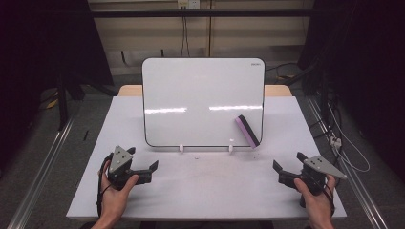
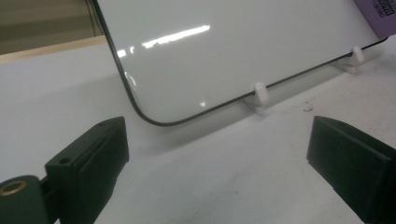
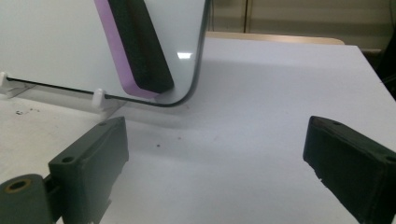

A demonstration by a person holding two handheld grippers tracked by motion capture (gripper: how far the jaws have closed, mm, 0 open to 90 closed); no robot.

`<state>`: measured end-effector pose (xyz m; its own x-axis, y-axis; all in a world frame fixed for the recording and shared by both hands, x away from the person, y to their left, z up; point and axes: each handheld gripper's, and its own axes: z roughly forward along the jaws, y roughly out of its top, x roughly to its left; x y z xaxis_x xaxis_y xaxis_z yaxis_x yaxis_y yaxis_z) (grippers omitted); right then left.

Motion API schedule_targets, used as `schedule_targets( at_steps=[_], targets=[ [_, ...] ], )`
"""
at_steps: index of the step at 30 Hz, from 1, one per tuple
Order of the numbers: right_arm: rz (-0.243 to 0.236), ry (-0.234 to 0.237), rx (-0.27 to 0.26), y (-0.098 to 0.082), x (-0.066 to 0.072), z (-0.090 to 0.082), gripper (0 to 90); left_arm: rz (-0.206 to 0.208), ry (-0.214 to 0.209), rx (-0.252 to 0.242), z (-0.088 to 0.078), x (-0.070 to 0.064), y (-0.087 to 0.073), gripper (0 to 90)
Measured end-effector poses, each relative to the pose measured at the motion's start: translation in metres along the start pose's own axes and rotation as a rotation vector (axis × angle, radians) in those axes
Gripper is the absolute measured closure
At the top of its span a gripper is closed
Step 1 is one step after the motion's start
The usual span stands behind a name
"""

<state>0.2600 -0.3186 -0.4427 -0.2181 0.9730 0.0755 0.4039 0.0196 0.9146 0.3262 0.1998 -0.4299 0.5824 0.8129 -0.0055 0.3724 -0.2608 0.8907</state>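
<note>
The eraser (image 1: pixel 248 131) is seen leaning on the whiteboard's (image 1: pixel 200 95) lower right corner, long axis slanted, nearer the right tool (image 1: pixel 286 170); both tools, the left tool (image 1: pixel 139 162) too, are held open and empty

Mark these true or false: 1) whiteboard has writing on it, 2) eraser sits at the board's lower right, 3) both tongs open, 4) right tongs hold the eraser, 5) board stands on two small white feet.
1) The white rectangular whiteboard with a black rim has writing on it. False: its face is blank, with only light glare.
2) The purple-and-black block eraser sits at the board's lower right. True.
3) Left tongs and right tongs are both open. True.
4) Right tongs hold the eraser. False: they are empty and apart from it.
5) The board stands on two small white feet. True.
</note>
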Motion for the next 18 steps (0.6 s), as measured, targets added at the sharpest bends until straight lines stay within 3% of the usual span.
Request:
schedule_targets(
  at_steps=[3, 5, 12, 18],
  targets=[
    [0.003, -0.013, 0.006, -0.005, -0.002, -0.004, 6.5, 0.007, 0.007, -0.003, -0.002, 0.0, -0.001, 5.3],
    [0.008, -0.018, -0.012, -0.004, -0.004, -0.006, 6.3, 0.034, 0.014, 0.0, -0.004, -0.001, -0.002, 5.3],
    [-0.016, -0.042, -0.014, -0.011, -0.006, -0.011, 6.4, -0.001, 0.012, -0.002, -0.006, 0.0, -0.004, 4.8],
    [0.018, -0.032, -0.019, -0.012, -0.008, -0.01, 6.9, -0.024, 0.032, -0.016, -0.006, 0.005, -0.004, 4.8]
  ],
)
